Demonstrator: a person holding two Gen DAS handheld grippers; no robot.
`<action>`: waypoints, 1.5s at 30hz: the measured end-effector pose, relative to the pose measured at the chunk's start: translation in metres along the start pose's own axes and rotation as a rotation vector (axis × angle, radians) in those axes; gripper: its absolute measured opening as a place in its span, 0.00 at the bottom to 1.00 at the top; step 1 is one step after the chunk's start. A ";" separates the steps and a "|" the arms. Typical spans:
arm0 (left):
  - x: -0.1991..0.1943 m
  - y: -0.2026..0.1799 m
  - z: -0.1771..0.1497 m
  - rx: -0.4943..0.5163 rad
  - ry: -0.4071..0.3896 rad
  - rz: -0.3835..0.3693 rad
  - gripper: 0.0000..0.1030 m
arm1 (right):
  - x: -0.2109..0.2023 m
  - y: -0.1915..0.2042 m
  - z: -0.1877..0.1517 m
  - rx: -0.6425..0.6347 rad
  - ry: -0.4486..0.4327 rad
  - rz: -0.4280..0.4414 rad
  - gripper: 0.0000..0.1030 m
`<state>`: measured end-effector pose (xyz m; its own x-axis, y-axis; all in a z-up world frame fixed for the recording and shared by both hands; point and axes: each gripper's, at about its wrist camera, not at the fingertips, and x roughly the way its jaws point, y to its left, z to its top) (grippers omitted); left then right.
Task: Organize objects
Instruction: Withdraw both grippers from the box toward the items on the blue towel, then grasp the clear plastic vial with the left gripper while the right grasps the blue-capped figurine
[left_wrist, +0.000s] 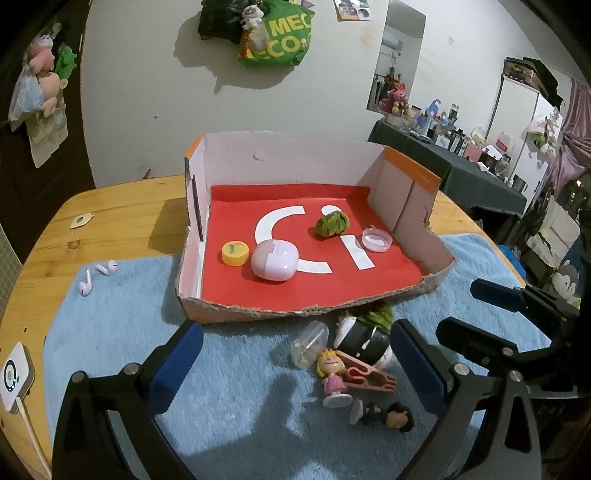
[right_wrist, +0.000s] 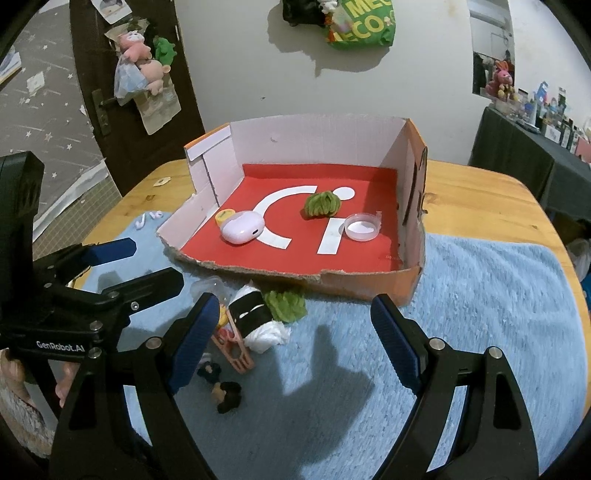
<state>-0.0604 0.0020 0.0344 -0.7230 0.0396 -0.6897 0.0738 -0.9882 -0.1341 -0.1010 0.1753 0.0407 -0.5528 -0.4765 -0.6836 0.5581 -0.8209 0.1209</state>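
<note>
A cardboard box (left_wrist: 280, 155) (right_wrist: 314, 140) with a red floor holds a yellow cap (left_wrist: 233, 252), a pink earbud case (left_wrist: 271, 260) (right_wrist: 243, 226), a green scrunchie (left_wrist: 332, 223) (right_wrist: 322, 204) and a clear round lid (left_wrist: 376, 239) (right_wrist: 362, 226). In front of it on the blue towel (left_wrist: 110, 325) lie a clear capsule (left_wrist: 309, 343), a black-and-white roll (left_wrist: 364, 339) (right_wrist: 251, 314), a second green scrunchie (right_wrist: 286, 305), a blond figurine (left_wrist: 334, 376), a pink clip (left_wrist: 369, 377) (right_wrist: 236, 352) and a dark-haired figurine (left_wrist: 399, 417) (right_wrist: 227, 396). My left gripper (left_wrist: 295, 365) (right_wrist: 157, 263) is open around this pile without touching it. My right gripper (right_wrist: 295, 343) (left_wrist: 476, 314) is open over bare towel, right of the pile.
Two pink earbuds (left_wrist: 96, 275) lie on the towel left of the box. A white device (left_wrist: 14, 376) with a cable sits at the wooden table's left edge. A dark cluttered table (left_wrist: 461, 166) stands at the far right. A hand shows behind the left gripper.
</note>
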 end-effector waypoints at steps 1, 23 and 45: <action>0.000 0.000 -0.001 0.000 0.002 0.000 1.00 | -0.001 0.000 -0.001 -0.001 0.001 0.000 0.82; 0.011 -0.001 -0.025 0.047 0.056 -0.015 0.84 | 0.007 0.012 -0.028 -0.026 0.053 0.002 0.62; 0.036 0.004 -0.025 0.061 0.117 -0.059 0.51 | 0.019 0.039 -0.063 -0.079 0.133 0.122 0.38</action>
<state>-0.0690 0.0030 -0.0087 -0.6399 0.1109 -0.7605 -0.0103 -0.9907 -0.1358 -0.0505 0.1544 -0.0131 -0.3944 -0.5210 -0.7569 0.6660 -0.7297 0.1552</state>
